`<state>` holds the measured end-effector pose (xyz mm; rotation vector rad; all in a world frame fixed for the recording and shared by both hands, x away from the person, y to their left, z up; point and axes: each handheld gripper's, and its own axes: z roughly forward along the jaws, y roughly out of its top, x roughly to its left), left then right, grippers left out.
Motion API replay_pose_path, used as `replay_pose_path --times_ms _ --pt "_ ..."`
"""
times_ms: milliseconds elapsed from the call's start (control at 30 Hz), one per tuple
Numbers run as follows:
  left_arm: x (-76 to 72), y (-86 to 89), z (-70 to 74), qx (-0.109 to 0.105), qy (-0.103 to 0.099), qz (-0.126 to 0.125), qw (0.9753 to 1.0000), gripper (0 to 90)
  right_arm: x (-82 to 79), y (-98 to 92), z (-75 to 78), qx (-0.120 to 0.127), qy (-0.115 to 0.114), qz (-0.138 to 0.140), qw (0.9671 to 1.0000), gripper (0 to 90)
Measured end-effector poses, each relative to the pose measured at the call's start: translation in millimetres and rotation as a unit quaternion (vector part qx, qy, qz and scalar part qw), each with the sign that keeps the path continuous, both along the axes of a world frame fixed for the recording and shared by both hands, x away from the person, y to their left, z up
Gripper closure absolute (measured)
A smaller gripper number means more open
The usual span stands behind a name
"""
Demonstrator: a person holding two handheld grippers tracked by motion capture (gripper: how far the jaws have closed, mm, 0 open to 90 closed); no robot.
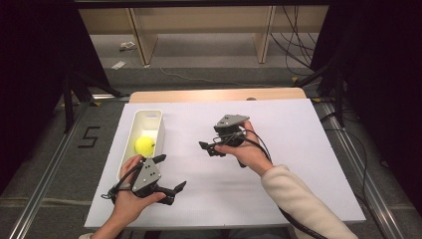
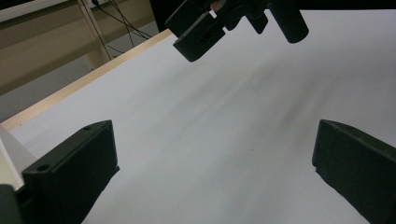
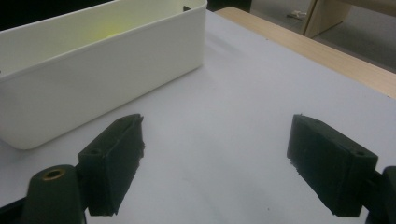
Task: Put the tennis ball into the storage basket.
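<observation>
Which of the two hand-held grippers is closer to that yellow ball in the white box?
The left. The left gripper sits just below and right of the yellow ball, beside the white box. The right gripper is farther off to the ball's right, mid-table.

Beyond the claws, a wood-edged table (image 1: 219,94) under white sheeting (image 1: 278,199) meets grey floor (image 1: 209,50), pale wooden shelving (image 1: 144,35), trailing cables (image 1: 293,45) and dark curtains (image 1: 30,59).

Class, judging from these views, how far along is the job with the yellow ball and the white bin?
Looks done: the yellow ball lies inside the white bin. In hand: nothing; the left tool and the right tool are both open and empty above the white table cover. Left: probably nothing, since no other loose item lies on the cover.
</observation>
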<state>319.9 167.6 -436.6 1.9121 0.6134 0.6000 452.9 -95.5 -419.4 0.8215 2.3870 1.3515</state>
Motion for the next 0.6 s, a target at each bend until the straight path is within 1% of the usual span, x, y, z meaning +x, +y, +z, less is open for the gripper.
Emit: replay_pose_path --times_ms 400,500,600 --pt "0.1 0.5 0.0 0.0 0.0 0.001 1.0 0.0 -7.0 -16.9 2.5 0.003 -0.005 -0.009 0.9999 19.3" --pt "0.3 0.8 -0.1 -0.001 0.0 0.003 1.0 0.0 -8.2 -22.8 2.1 0.001 -0.008 -0.013 0.9999 19.2" --pt "0.2 0.8 -0.1 -0.001 0.0 0.003 1.0 0.0 -9.0 -31.4 1.5 -0.002 -0.007 -0.02 0.9998 19.3"
